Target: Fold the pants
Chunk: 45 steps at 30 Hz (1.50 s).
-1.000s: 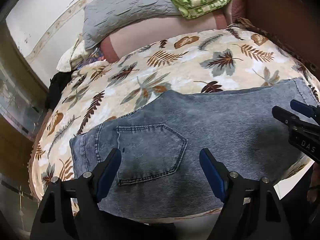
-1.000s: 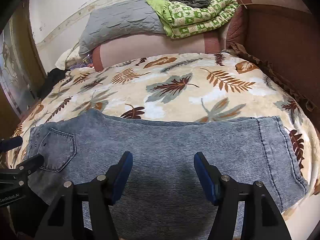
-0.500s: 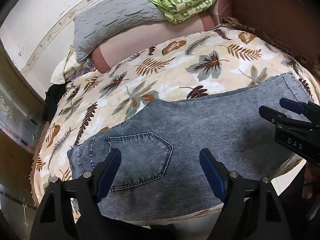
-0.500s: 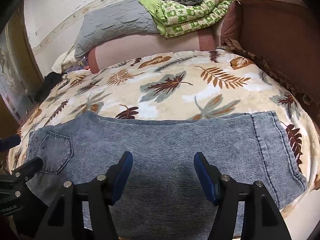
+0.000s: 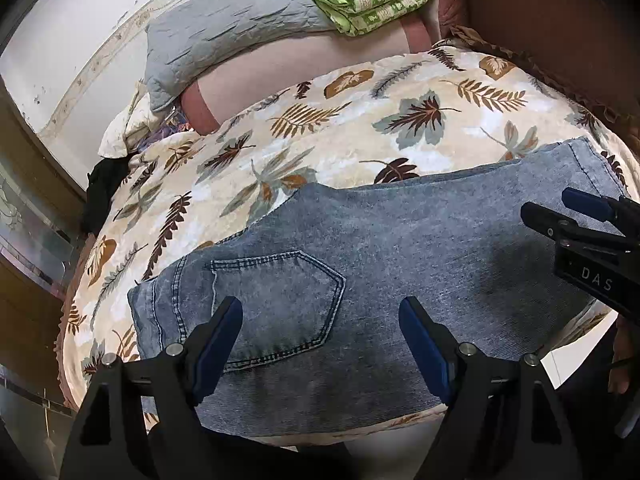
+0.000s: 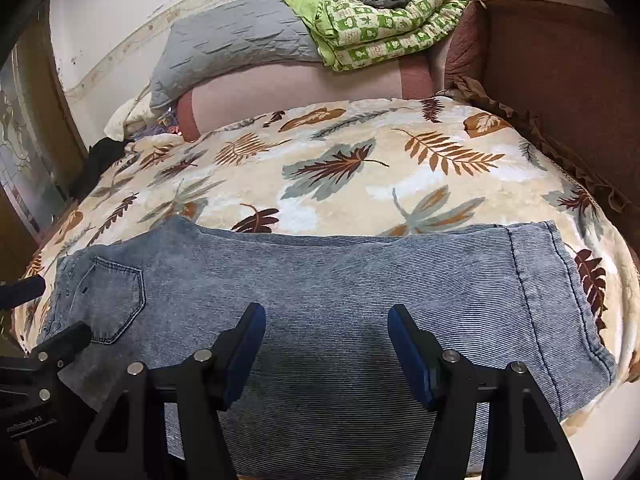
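Observation:
Blue-grey jeans (image 5: 400, 248) (image 6: 340, 280) lie flat across the near edge of the bed, folded lengthwise. The waist and a back pocket (image 5: 280, 304) are at the left, the leg hems (image 6: 560, 288) at the right. My left gripper (image 5: 320, 320) hovers open over the pocket end with nothing between its blue pads. My right gripper (image 6: 326, 336) stands open above the middle of the legs, also holding nothing. Each gripper shows in the other's view: the right gripper (image 5: 548, 204) at the right edge, the left gripper (image 6: 56, 312) at the left edge.
The bed carries a cream leaf-print blanket (image 6: 340, 168). At the back lie a grey pillow (image 6: 240, 40), a pink bolster (image 6: 300, 88) and a folded green quilt (image 6: 380, 28). A brown headboard (image 6: 560, 80) rises on the right, a wooden door frame on the left.
The left wrist view has shifted a little, so more of the pillows and wall shows. The jeans lie as before and both grippers keep the same width.

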### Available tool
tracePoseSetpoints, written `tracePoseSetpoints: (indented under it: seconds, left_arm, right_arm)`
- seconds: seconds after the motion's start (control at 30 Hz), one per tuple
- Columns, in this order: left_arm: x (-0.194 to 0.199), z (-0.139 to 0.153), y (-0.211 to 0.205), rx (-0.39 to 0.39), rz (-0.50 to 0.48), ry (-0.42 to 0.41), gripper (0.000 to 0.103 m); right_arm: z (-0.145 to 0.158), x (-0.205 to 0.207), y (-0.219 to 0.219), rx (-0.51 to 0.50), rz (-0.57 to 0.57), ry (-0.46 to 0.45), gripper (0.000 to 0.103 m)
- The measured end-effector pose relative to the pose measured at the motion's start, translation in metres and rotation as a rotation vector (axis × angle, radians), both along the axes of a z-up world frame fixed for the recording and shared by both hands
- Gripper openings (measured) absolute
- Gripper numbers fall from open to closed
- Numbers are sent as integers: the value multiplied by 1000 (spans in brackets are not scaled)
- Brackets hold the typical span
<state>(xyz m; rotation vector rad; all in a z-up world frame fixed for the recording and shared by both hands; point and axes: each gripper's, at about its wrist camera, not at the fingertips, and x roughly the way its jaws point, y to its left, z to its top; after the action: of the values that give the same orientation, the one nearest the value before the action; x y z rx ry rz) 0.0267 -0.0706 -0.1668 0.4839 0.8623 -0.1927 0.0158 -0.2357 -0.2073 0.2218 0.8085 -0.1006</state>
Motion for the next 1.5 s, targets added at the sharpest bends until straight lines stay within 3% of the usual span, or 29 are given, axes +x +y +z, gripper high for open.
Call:
tracePoseSetpoints:
  seconds: [1.5]
  left_arm:
    - [-1, -7, 2, -19, 16, 16, 81]
  right_arm:
    - [-4, 2, 3, -17, 12, 23, 67]
